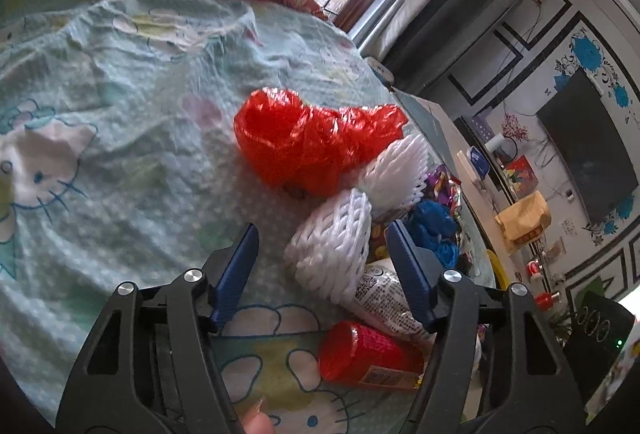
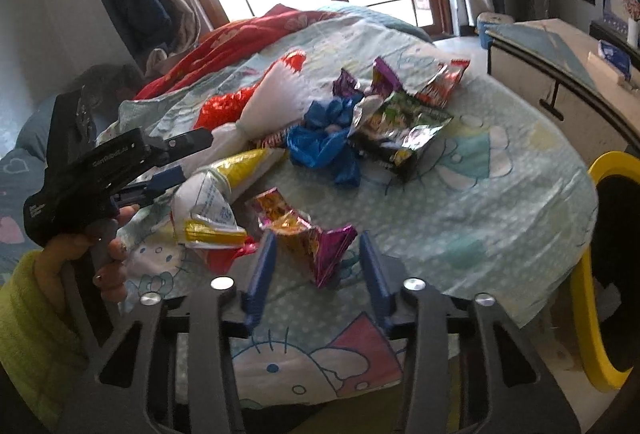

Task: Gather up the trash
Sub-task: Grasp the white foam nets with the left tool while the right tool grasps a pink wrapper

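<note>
Trash heap on the cartoon-cat bedsheet point(image 2: 500, 194): crumpled red plastic bag point(image 1: 312, 142), two white foam fruit nets point(image 1: 332, 254) touching it, one leaning on the other. Blue crumpled plastic bag point(image 2: 328, 146) mid-pile beside a green-black foil snack wrapper point(image 2: 404, 130). White-and-gold foil pouch point(image 2: 216, 194) lying flat, creased. Pink-gold foil wrapper point(image 2: 308, 234) nearest, crumpled. Red cylindrical container point(image 1: 368, 354) lying on its side.
</note>
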The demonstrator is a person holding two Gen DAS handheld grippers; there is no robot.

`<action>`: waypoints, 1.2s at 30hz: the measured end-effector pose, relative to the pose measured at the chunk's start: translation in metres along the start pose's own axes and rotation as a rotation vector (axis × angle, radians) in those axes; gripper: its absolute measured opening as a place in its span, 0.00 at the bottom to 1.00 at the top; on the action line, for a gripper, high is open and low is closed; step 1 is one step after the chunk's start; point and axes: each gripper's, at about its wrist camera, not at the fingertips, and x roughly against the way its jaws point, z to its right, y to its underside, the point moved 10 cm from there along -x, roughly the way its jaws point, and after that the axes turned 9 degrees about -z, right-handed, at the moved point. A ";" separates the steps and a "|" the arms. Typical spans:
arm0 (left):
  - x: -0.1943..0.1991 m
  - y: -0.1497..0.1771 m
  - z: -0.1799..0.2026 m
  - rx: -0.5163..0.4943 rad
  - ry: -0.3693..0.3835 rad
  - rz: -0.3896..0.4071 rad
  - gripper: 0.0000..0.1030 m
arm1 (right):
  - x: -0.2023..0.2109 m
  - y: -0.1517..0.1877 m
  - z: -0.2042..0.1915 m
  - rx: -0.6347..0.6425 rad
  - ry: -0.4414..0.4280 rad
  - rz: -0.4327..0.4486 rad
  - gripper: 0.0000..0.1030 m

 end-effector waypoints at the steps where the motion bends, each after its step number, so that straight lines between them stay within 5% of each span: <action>1: -0.001 0.001 0.000 -0.001 0.002 -0.003 0.54 | -0.001 0.001 0.000 0.001 -0.004 -0.005 0.22; 13: -0.003 0.005 0.013 -0.044 0.014 -0.022 0.12 | 0.027 -0.002 -0.006 0.091 0.047 0.085 0.16; 25: 0.043 -0.017 0.050 -0.142 0.045 0.114 0.10 | 0.051 -0.008 -0.010 0.125 0.068 0.155 0.16; 36: 0.053 -0.011 0.092 -0.242 0.051 0.135 0.10 | 0.079 -0.021 0.005 0.090 0.088 0.222 0.16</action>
